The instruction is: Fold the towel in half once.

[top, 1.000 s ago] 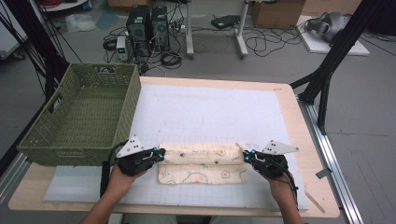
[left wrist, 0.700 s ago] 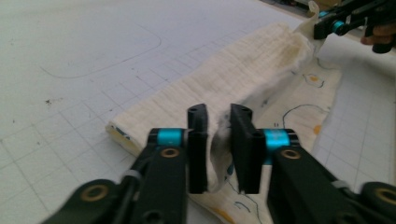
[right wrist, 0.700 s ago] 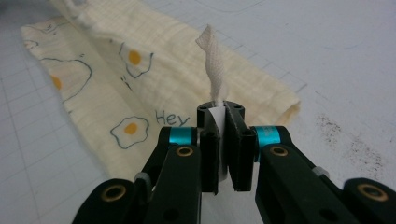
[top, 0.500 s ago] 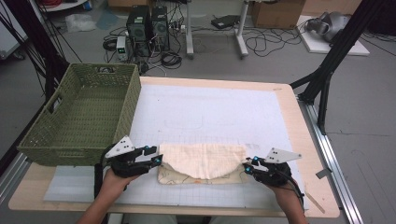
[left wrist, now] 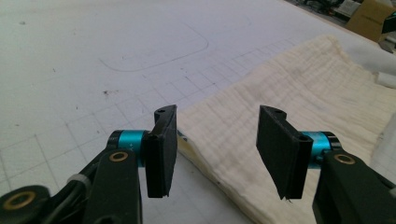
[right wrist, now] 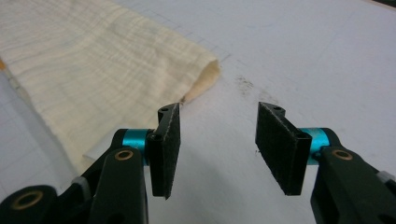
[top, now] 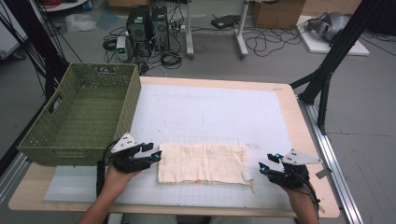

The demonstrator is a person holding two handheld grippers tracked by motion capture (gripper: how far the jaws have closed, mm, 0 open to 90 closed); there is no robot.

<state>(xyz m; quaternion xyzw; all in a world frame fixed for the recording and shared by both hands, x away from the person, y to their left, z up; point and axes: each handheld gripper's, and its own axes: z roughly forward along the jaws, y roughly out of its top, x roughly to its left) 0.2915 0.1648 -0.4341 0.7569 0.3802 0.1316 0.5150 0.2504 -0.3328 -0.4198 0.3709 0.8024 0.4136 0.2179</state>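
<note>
Your left gripper (top: 158, 155) sits at the left edge of the folded cream cloth (top: 203, 163), its jaws spread after just opening; in the left gripper view (left wrist: 212, 149) the cloth's edge lies on the mat between and beyond the jaws, and neither pad presses on it. Your right gripper (top: 262, 169) rests just off the cloth's right end, apart from it, jaws likewise parted after just opening; in the right gripper view (right wrist: 215, 149) bare mat lies between the pads, with the cloth (right wrist: 93, 70) off to the left. You have the cloth lying flat on the white gridded mat (top: 210, 112), near the table's front edge. Beside your left hand stands the green woven basket (top: 79, 116).
</note>
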